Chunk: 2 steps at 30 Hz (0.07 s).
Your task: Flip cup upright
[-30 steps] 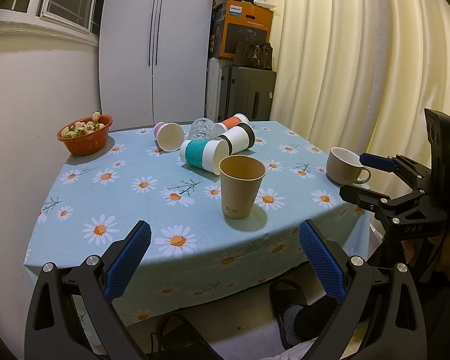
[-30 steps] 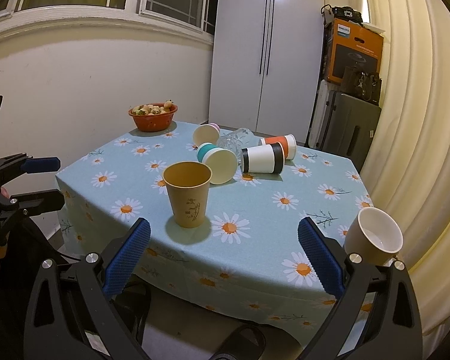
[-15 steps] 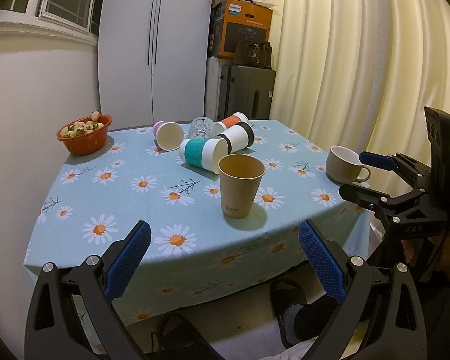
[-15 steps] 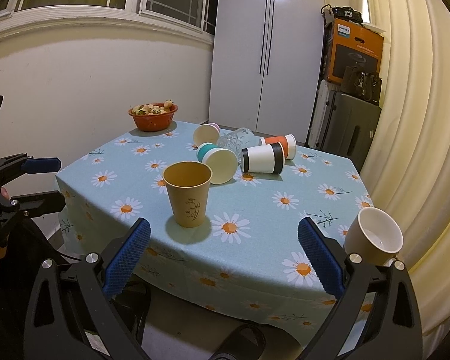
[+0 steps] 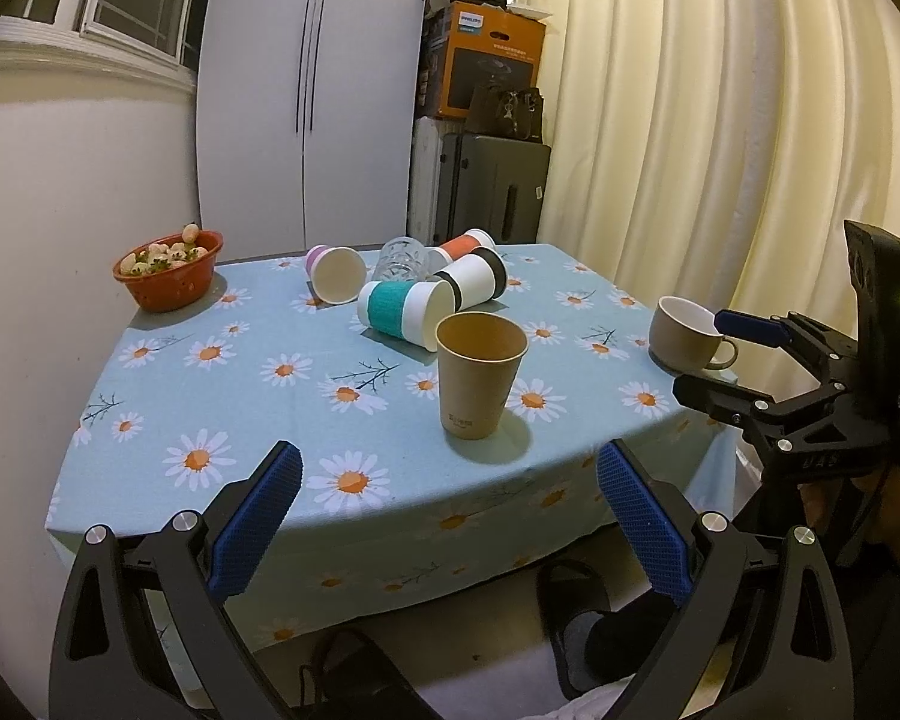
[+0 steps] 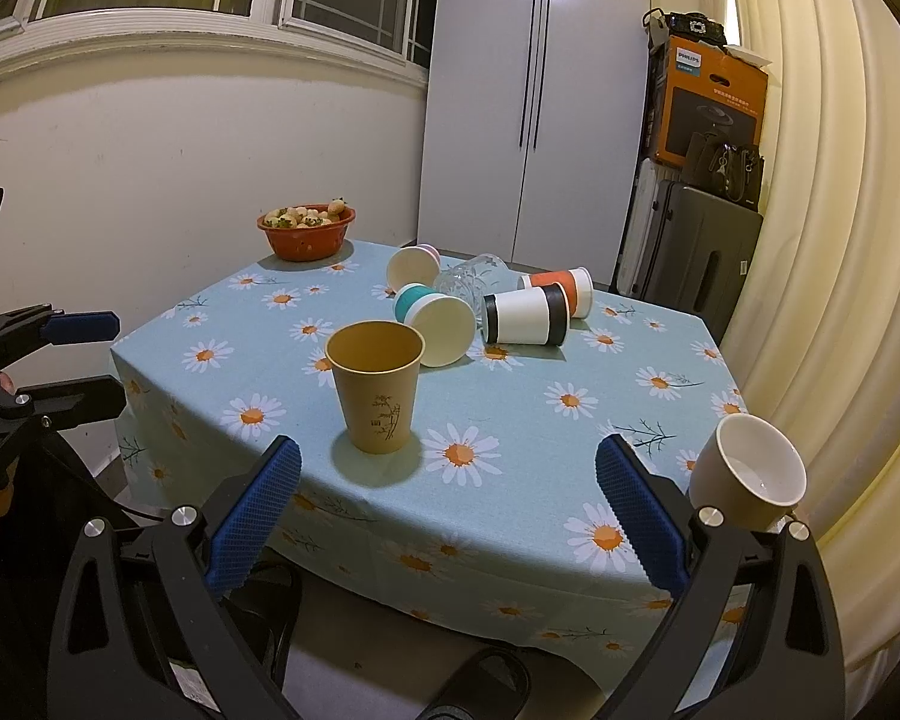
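Basket (image 5: 168, 276) holds fruit; brown cup (image 5: 480, 381) upright, empty

Paper cup (image 5: 480, 382) upright near table (image 5: 258, 408) front edge; tipped cups (image 5: 404, 316) behind; bowl (image 5: 168, 269) far-left corner; mug (image 5: 687, 334) right edge.

left gripper (image 5: 447, 519): wide open, holding nothing, low at the near edge of the scene
left gripper fingers (image 5: 257, 516): blue pads, far apart, pointing forward
right gripper (image 6: 447, 516): wide open, holding nothing, low and near
right gripper fingers (image 6: 641, 516): blue pads, far apart
side by side: each gripper shows at the edge of the other's view
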Available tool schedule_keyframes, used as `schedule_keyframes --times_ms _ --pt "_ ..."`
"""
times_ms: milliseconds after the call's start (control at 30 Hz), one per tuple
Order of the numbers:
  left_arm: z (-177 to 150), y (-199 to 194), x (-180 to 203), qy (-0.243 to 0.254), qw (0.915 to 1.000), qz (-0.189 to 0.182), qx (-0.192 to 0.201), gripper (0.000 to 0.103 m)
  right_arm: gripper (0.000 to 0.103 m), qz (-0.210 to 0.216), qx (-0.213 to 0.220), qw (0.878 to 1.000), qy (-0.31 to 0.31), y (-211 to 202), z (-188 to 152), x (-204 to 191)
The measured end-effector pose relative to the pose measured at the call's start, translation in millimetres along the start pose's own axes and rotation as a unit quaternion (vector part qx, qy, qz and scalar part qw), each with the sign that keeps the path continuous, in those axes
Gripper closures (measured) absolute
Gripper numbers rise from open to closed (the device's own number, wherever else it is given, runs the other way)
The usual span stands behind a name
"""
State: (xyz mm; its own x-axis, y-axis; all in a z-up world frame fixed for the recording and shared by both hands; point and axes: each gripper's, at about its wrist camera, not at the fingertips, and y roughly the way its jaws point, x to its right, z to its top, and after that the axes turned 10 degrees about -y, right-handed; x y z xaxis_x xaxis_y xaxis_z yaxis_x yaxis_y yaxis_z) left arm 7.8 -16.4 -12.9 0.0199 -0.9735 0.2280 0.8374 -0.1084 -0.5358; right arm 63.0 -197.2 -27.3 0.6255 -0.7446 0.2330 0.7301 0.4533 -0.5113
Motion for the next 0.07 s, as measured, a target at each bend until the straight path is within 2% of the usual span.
schedule_keyframes --times_ms 67 --pt "0.0 -0.3 0.2 0.001 1.0 -0.001 0.0 0.007 0.005 0.0 0.001 1.0 0.0 -0.4 -0.2 0.1"
